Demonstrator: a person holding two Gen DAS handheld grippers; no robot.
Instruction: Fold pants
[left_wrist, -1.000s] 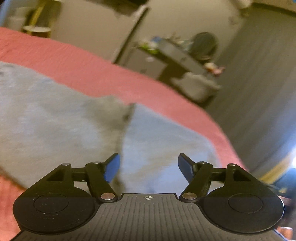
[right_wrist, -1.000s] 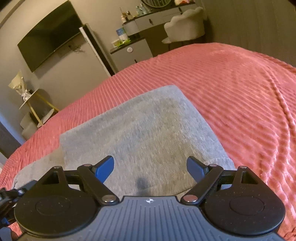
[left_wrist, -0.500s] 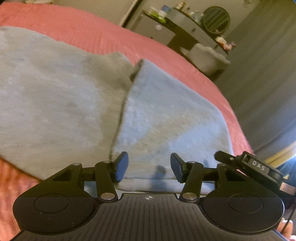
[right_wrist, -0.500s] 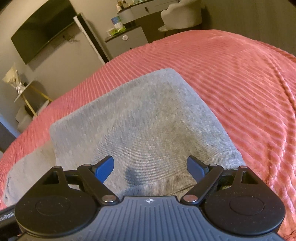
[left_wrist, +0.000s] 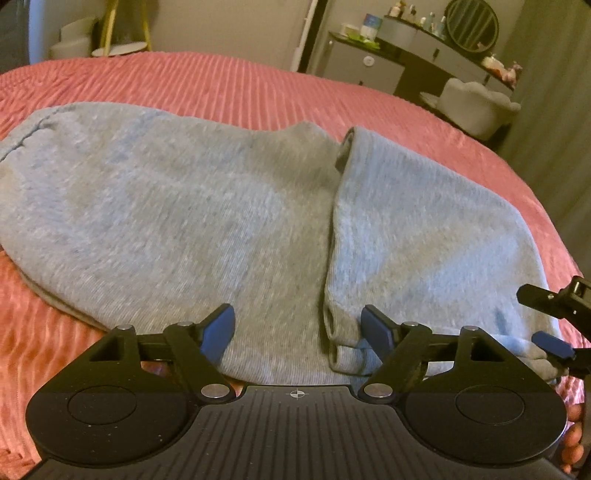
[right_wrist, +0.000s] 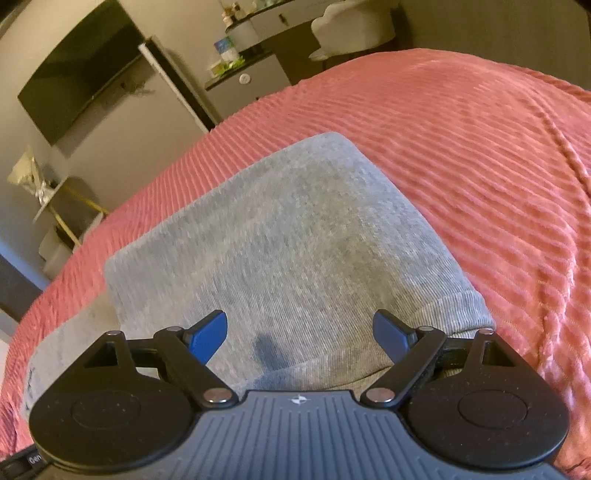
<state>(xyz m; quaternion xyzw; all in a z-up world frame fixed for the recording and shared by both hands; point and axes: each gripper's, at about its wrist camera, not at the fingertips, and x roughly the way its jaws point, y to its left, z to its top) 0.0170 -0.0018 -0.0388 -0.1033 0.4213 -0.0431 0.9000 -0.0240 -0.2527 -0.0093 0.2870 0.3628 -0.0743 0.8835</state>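
Observation:
Grey sweatpants (left_wrist: 184, 221) lie flat on a pink ribbed bedspread (left_wrist: 229, 88). A folded-over section (left_wrist: 424, 236) lies on their right part, its near cuffed edge close to me. My left gripper (left_wrist: 297, 328) is open and empty, low over the near edge where the fold meets the lower layer. In the right wrist view the folded section (right_wrist: 295, 236) fills the centre. My right gripper (right_wrist: 299, 336) is open and empty over its near ribbed cuff (right_wrist: 424, 317). The right gripper's fingertip (left_wrist: 550, 341) shows at the left view's right edge.
The pink bedspread (right_wrist: 480, 147) stretches right and beyond the pants. Behind the bed stand a dresser with a round mirror (left_wrist: 469, 26), a pale chair (left_wrist: 476, 107), a wall TV (right_wrist: 81, 74) and a gold-legged side table (left_wrist: 122, 44).
My left gripper has opened wider and shifted left along the near edge. The right gripper has moved slightly closer to the cuff, still open.

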